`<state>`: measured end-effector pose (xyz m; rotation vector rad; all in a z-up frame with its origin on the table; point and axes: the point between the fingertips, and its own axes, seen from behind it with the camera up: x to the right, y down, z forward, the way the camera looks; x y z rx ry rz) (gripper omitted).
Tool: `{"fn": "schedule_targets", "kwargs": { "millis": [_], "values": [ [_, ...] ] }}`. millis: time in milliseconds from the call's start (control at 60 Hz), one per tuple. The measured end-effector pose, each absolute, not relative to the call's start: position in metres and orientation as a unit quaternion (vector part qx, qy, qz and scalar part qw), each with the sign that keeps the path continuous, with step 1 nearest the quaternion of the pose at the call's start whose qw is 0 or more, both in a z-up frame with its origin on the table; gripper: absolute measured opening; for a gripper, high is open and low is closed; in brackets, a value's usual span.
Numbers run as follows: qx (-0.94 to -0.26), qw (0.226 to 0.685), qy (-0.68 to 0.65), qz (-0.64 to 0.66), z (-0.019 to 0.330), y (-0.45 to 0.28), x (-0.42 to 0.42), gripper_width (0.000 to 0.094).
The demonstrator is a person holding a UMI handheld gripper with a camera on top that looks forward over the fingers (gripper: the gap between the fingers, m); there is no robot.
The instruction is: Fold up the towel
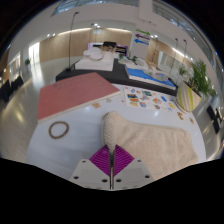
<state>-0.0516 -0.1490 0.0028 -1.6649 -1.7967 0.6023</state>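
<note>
A beige towel (pixel 150 140) lies on the white table (pixel 40 150), spreading to the right ahead of the fingers. One corner of it is bunched and lifted (pixel 114 128) and runs down into the fingers. My gripper (pixel 111 160) is shut on that towel corner, with the magenta pads (pixel 100 158) pressed together around the cloth. The rest of the towel lies flat on the table.
A red mat (pixel 72 95) lies on the table to the far left. A tape ring (pixel 59 129) lies left of the fingers. Small cards and coloured bits (pixel 140 97) are scattered beyond the towel. Other tables and a plant (pixel 203 80) stand behind.
</note>
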Motion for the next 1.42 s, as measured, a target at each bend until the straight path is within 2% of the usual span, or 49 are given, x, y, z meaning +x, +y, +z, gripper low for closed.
{"fn": "schedule_targets", "kwargs": {
  "millis": [83, 167, 267, 400, 533, 550, 600, 683, 717, 783, 950, 1033, 1183, 1417],
  "values": [
    [-0.648, 0.298, -0.652, 0.258, 0.043, -0.121, -0.052, 0.0015],
    [-0.657, 0.319, -0.628, 0.268, 0.084, -0.075, -0.055, 0.0015],
    [-0.674, 0.341, -0.605, 0.251, 0.105, 0.0, -0.05, 0.0021],
    [-0.699, 0.372, -0.575, 0.205, 0.088, 0.11, -0.034, 0.0027],
    [-0.708, 0.354, -0.577, 0.201, 0.054, 0.166, -0.024, 0.0036],
    [-0.707, 0.348, -0.581, 0.204, 0.05, 0.168, -0.023, 0.007],
    [-0.706, 0.334, -0.586, 0.218, 0.042, 0.172, -0.024, 0.0376],
    [-0.704, 0.339, -0.585, 0.217, 0.047, 0.191, -0.015, 0.0886],
    [-0.704, 0.337, -0.586, 0.218, 0.055, 0.194, -0.006, 0.081],
    [-0.703, 0.332, -0.582, 0.238, 0.084, 0.19, 0.014, 0.0865],
    [-0.705, 0.312, -0.582, 0.258, 0.18, 0.175, 0.118, 0.0852],
    [-0.709, 0.316, -0.583, 0.24, 0.213, 0.175, 0.182, 0.0848],
    [-0.701, 0.317, -0.595, 0.234, 0.235, 0.167, 0.253, 0.0848],
    [-0.69, 0.319, -0.602, 0.245, 0.23, 0.171, 0.275, 0.0855]
  ]
}}
